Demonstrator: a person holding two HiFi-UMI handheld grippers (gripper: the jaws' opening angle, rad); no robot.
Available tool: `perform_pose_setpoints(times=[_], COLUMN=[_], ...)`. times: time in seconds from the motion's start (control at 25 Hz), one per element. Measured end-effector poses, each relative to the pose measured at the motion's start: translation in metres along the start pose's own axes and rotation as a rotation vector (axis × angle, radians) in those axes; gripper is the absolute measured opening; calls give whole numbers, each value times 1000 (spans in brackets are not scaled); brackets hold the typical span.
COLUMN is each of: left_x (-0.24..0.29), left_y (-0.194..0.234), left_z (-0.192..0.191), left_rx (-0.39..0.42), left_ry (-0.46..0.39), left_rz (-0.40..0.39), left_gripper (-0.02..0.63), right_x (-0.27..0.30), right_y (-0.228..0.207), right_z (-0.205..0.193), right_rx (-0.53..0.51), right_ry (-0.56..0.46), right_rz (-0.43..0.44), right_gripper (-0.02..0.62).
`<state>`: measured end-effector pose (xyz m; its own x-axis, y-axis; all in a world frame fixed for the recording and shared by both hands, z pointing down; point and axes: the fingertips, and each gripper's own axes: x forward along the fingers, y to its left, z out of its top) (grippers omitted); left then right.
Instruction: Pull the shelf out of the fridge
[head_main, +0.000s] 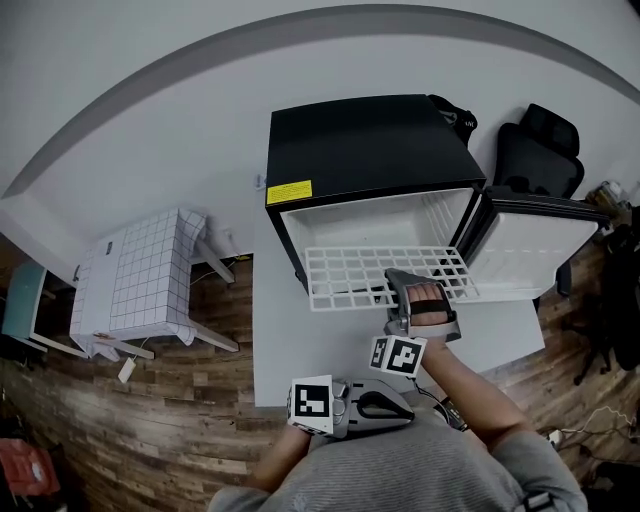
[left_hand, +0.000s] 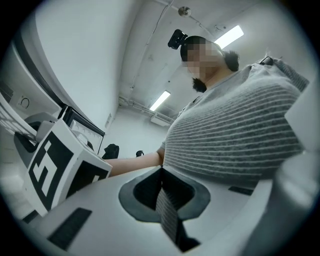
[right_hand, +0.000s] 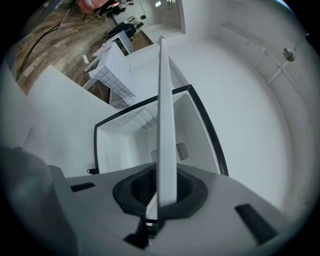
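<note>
R gripper (head_main: 400, 282) fwd, holds shelf (head_main: 345, 272) (L gripper (head_main: 400, 408) tucked)

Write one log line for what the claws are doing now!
right claw: shut on wire shelf | wire shelf: sticking out of mini fridge | left claw: shut, empty

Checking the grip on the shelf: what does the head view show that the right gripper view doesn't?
Head view only: the whole shelf as a white grid sticking out of the fridge, the open door, and the left gripper near the person's body. Right gripper view only: the right gripper, fingers shut on the shelf's edge, seen edge-on. Both: the shelf and the fridge's white interior.
</note>
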<state>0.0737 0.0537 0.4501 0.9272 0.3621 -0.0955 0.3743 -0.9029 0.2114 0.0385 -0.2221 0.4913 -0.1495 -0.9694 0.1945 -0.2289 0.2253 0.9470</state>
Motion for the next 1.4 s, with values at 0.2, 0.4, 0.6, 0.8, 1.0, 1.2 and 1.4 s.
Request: perform_pose_setpoints(times=[0.2, 0.4, 0.6, 0.8, 1.0, 1.2, 1.4], left_x=[35, 47, 40, 18, -8, -26, -75], left_y=[-7, -7, -1, 22, 50, 40, 29], left_z=[4, 8, 15, 12, 9, 4, 10], left_rx=[-22, -16, 24, 60, 34, -39, -197], left_ry=[-33, -50, -61, -58, -15, 6, -146], left_rz=[43, 122, 225, 389, 569, 599, 694], left_gripper=[11, 11, 11, 11, 23, 30, 181], right_x=[-22, -36, -50, -72, -73, -72, -76], right_y=[-6, -18, -23, -46, -61, -59, -56], right_z=[-2, -12, -18, -13, -16, -14, -7], right_rx=[44, 259, 451, 323, 87, 65, 27], right_ry=[-77, -130, -226, -303, -284, -273, -291], right_rz=[14, 72, 167, 109, -35, -43, -64], right_gripper=[28, 28, 28, 28, 28, 28, 28])
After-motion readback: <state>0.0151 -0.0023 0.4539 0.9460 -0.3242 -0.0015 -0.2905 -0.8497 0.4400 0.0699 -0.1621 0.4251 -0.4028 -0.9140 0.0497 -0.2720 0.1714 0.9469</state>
